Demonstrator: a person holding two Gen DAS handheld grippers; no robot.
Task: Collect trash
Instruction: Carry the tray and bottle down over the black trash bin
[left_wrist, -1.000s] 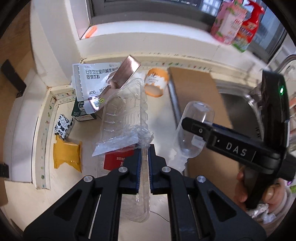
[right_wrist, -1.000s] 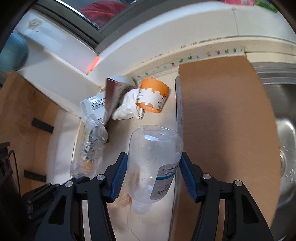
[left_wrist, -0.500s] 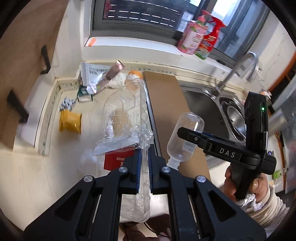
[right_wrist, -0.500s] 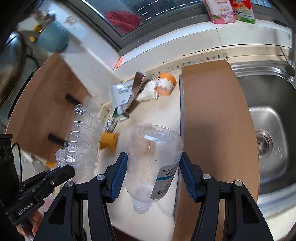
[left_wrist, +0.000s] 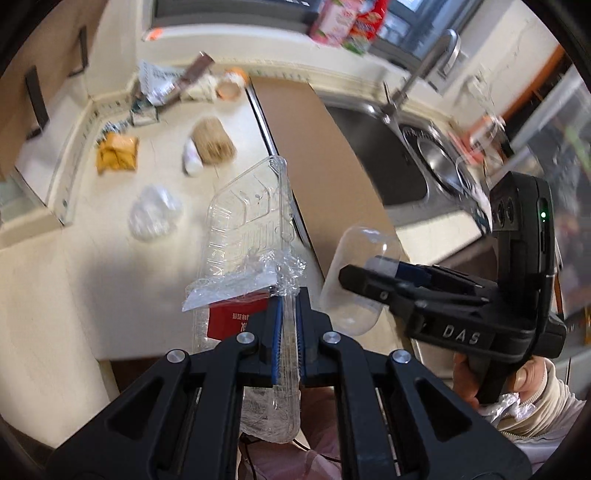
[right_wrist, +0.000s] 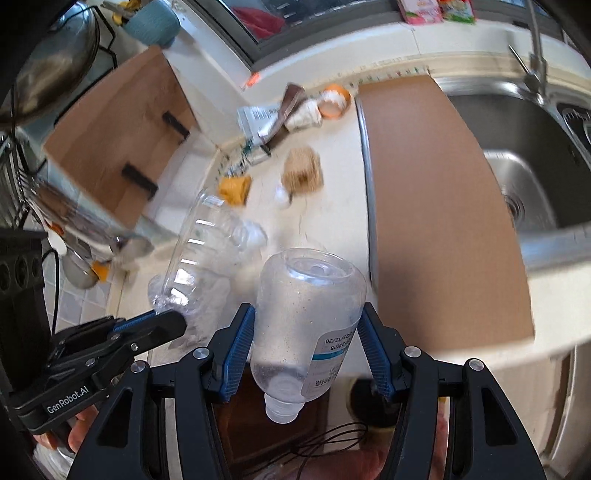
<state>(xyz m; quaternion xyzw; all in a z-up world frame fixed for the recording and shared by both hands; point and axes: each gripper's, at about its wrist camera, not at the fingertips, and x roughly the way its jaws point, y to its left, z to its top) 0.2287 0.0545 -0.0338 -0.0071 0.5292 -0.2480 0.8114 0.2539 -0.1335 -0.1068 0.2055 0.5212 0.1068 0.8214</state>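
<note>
Left wrist view: the clear plastic tray is pinched at its edge by the nearly closed left gripper, above the counter's front edge. The right gripper, half open, clamps the empty bottle neck-down.

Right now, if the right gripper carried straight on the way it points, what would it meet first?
Probably bare countertop. The right gripper, shut on the clear bottle, aims down at open counter short of the brown fibrous lump. Nothing obvious lies between, though depth is hard to judge here.
</note>
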